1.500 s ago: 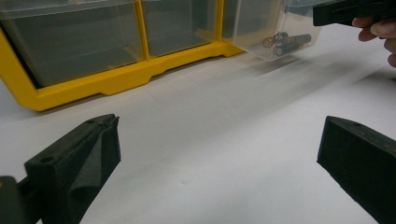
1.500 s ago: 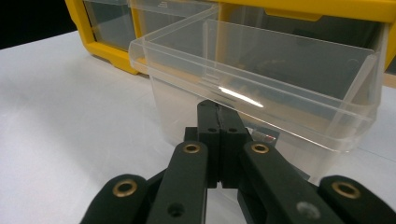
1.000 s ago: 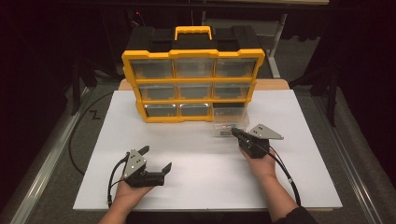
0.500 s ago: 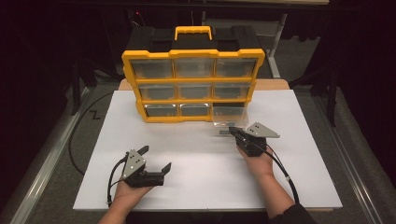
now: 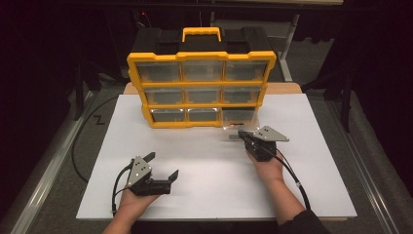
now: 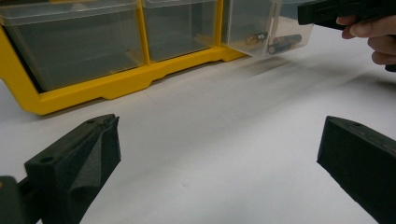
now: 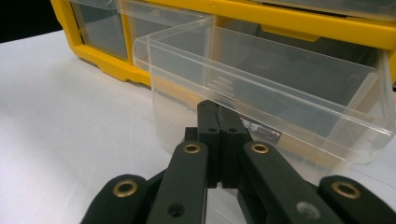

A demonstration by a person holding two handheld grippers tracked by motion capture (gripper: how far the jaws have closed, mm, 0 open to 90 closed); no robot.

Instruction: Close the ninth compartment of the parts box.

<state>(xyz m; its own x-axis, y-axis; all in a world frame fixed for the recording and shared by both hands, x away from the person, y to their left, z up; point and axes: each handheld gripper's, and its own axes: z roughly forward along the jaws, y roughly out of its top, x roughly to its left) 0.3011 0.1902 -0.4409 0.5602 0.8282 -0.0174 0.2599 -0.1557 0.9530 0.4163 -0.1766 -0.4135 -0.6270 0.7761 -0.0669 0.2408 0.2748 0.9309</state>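
At the bottom-right bay of the yellow organizer (image 5: 201, 89), my right gripper (image 5: 242, 135) is clenched on the front lip of the clear drawer (image 7: 261, 88), which sits partly drawn out over the tabletop (image 5: 204, 161). Pulling it free remains (small metal bits lie inside). Its long axis runs left-right, front facing me. My left gripper (image 5: 162, 165) rests released nearby.

Bright overhead light on the white table (image 5: 311, 195), dark surroundings, soft focus up close
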